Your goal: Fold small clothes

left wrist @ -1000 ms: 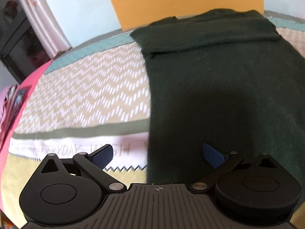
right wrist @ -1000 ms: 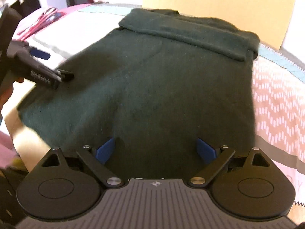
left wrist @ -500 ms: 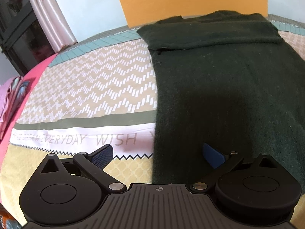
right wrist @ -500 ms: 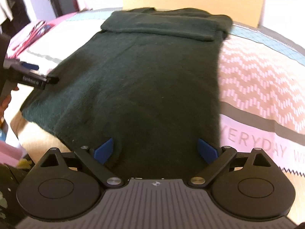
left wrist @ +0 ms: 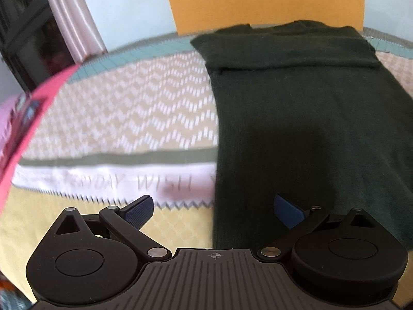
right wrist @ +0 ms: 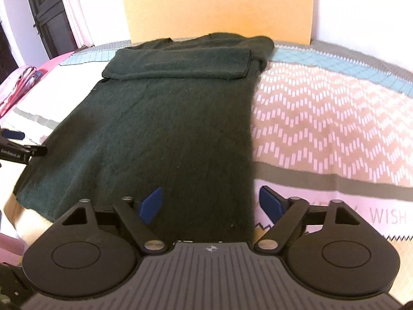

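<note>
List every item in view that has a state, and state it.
dark green sweater: lying flat on the cover, sleeves folded across its far end, near hem not yet folded.
left gripper: open, empty, straddling the sweater's left edge.
right gripper: open, empty, straddling the sweater's right edge.
patterned cover: spread out under the sweater.

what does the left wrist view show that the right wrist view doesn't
Only the left wrist view shows the left hand-held gripper from behind, open over the dark green garment's left edge, and the pink cloth close up at far left.

Only the right wrist view shows the right hand-held gripper, open across the garment's right edge, the left gripper from the side at the far left, and the garment's whole width.

Both show the garment flat, its far end folded over, the patterned bedspread with the word WISH, and the orange board behind.
</note>
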Demonstrator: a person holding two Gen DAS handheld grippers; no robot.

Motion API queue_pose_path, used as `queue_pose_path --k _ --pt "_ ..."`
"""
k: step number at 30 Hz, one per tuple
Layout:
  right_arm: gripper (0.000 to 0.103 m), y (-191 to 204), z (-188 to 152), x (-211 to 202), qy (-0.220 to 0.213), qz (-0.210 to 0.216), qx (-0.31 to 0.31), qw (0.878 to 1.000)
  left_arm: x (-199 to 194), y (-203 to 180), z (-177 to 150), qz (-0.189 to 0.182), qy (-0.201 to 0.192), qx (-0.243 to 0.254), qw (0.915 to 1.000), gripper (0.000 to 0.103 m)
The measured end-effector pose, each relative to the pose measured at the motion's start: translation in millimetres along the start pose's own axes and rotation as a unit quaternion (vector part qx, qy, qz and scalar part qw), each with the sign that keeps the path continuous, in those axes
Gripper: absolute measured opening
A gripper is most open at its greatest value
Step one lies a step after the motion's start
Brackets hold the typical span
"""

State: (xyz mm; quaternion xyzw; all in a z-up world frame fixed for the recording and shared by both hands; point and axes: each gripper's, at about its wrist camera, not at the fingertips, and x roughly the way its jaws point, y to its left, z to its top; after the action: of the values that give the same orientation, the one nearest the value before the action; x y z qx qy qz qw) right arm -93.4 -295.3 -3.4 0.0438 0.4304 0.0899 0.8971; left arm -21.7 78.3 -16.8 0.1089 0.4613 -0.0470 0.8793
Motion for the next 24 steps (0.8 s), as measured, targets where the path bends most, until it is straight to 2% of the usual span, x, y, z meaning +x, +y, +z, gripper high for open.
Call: queue_pose_path --k 3,5,8,11,13,15,16,19,20,22,24 --pt "0.082 -10.0 -4.2 -0.9 0.011 0.013 0.020 1.000 0.0 15.3 -9.5 -0.029 0.021 -0.021 0.9991 0.103" --pt "0.082 -16.6 -6.4 -1.8 0.014 0.020 0.039 0.999 1.9 21.0 -12.7 -0.031 0.032 -0.034 0.9984 0.103" --pt "0.082 -25.1 -9.4 -0.1 0.027 0.052 0.078 0.995 5.2 28.5 -13.9 -0.051 0.050 -0.059 0.9957 0.103" --pt "0.079 -28.2 -13.6 -0.2 0.045 0.073 0.095 0.992 7.7 40.1 -18.4 -0.139 0.077 -0.096 0.9826 0.103" --pt "0.079 -30.2 -18.4 -4.4 0.046 0.078 0.101 0.991 4.2 48.3 -24.0 -0.180 0.072 -0.107 0.9751 0.103" --pt "0.078 -38.9 -23.4 -9.8 0.044 0.081 0.121 0.988 3.2 58.3 -28.8 -0.236 0.066 -0.119 0.9622 0.103" --pt "0.076 -44.2 -25.6 -11.6 0.041 0.086 0.134 0.986 4.4 63.8 -30.9 -0.266 0.062 -0.134 0.9525 0.103" --pt "0.076 -62.0 -30.9 -10.2 0.035 0.124 0.197 0.972 15.2 73.0 -34.8 -0.359 0.064 -0.171 0.9152 0.103" --pt "0.076 -65.5 -31.9 -8.5 0.035 0.143 0.213 0.966 19.5 74.2 -35.9 -0.377 0.063 -0.177 0.9069 0.103" --pt "0.074 -69.8 -33.0 -3.5 0.044 0.190 0.242 0.951 25.1 75.8 -39.7 -0.395 0.054 -0.188 0.8975 0.103" --pt "0.073 -70.9 -33.8 2.5 0.055 0.218 0.260 0.939 26.7 76.7 -42.7 -0.418 0.047 -0.192 0.8867 0.103"
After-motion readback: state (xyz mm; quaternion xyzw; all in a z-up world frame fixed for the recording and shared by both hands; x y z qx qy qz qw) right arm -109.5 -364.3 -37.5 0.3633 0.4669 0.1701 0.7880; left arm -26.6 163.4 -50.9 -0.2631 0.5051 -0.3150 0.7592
